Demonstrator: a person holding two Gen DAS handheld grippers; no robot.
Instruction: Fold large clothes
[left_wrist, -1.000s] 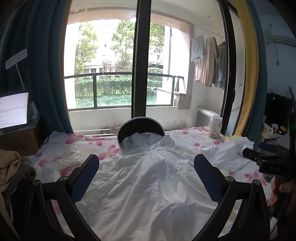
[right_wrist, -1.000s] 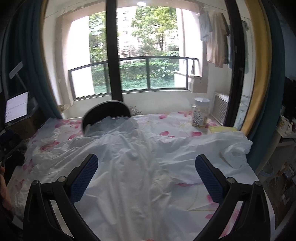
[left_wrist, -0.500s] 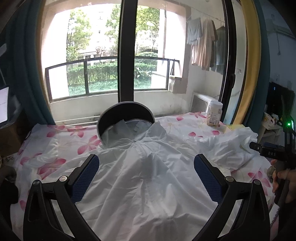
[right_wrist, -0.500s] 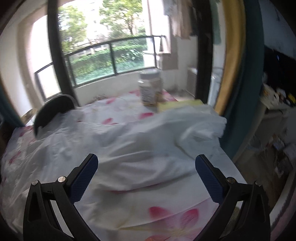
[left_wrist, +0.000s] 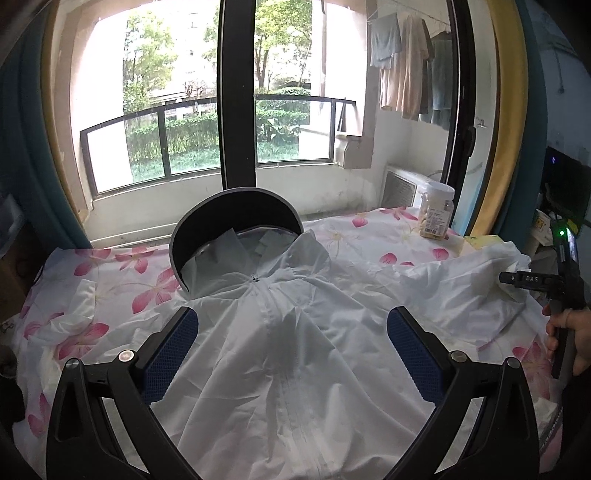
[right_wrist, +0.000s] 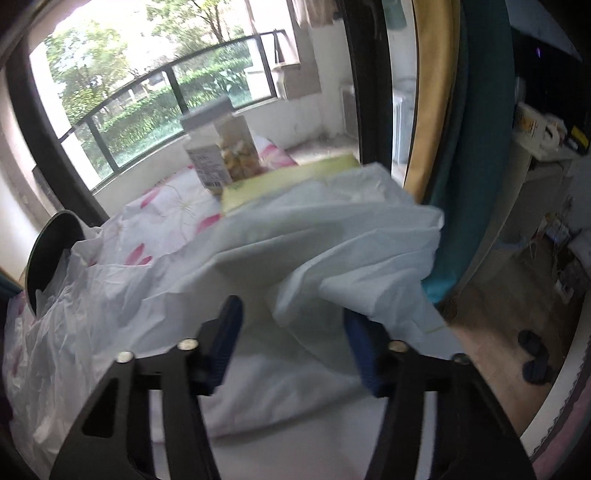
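The white jacket (left_wrist: 291, 354) lies flat on the bed (left_wrist: 110, 280), its sleeve (right_wrist: 332, 251) bunched at the right edge. The right gripper (right_wrist: 291, 343) is closing around that sleeve; pinch only cloth. The left gripper (left_wrist: 291, 354) hangs wide apart, empty.

Lighting: daylight through the balcony window (left_wrist: 236, 122), glass blown out, interior dimmer. Shadows: soft grey patch on the white garment (left_wrist: 291, 332). Left wrist view: sharp. Right wrist view: motion-blurred, jar (right_wrist: 221, 144) smeared. Fisheye bending and dark vignette at the edges.
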